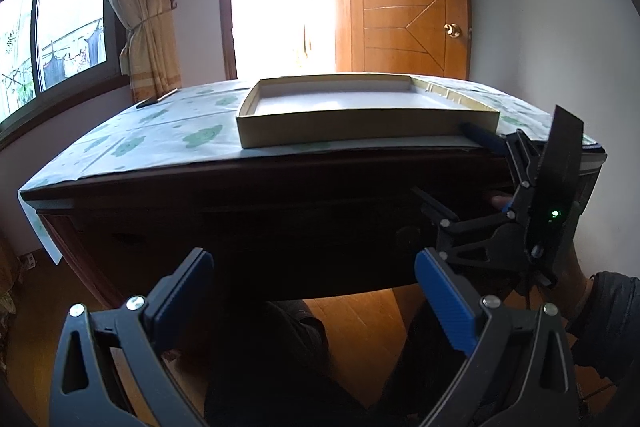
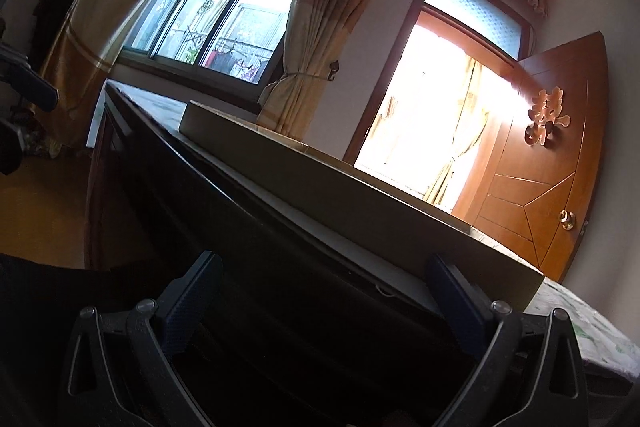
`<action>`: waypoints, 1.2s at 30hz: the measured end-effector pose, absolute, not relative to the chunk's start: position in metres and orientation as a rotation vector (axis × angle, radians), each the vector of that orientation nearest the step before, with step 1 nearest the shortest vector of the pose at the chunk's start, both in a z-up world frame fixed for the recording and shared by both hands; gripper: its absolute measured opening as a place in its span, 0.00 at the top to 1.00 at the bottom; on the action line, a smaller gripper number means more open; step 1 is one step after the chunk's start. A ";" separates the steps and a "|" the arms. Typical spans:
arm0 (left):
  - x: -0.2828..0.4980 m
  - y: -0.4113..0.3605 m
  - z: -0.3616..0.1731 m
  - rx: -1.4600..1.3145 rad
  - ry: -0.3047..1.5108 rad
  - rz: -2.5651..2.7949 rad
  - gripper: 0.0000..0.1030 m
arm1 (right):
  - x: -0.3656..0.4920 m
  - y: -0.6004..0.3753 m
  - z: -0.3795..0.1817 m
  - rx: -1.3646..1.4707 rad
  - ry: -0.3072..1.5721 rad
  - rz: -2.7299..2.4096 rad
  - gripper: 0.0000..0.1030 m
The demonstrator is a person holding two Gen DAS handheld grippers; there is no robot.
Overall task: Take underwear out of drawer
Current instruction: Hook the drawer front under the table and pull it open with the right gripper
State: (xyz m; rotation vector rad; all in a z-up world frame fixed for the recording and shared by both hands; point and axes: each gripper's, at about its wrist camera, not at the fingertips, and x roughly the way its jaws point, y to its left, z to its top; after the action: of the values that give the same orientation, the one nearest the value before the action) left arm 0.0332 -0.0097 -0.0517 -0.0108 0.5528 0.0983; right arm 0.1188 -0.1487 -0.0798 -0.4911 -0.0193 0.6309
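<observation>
No underwear shows in either view. The dark wooden table front (image 1: 280, 227), where a drawer would sit, is in deep shadow, and I cannot make out a handle or a gap. My left gripper (image 1: 316, 287) is open and empty, low in front of that dark front. My right gripper (image 1: 460, 171), held by a hand (image 1: 576, 279), is open at the table's right front edge, one finger above the tabletop and one below. In the right wrist view the right gripper (image 2: 324, 291) spans the table's edge with nothing held.
A shallow, empty cardboard box (image 1: 360, 131) lies on the patterned tablecloth (image 1: 160, 139), also seen as the box (image 2: 360, 195). A flat dark object (image 1: 156, 99) rests at the table's far left. A person's dark-trousered legs (image 1: 280, 355) are under the table. A wooden door (image 1: 404, 7) and a window (image 1: 60, 27) stand behind.
</observation>
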 end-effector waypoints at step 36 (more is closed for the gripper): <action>0.025 -0.014 -0.053 -0.020 0.561 0.096 0.00 | 0.081 -0.164 -0.082 -0.478 0.033 0.593 0.01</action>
State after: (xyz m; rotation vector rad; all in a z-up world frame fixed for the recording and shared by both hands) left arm 0.0248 -0.0136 -0.0533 -0.0204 0.5612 0.0962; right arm 0.0807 -0.1635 -0.0824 -0.4779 0.0332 0.5933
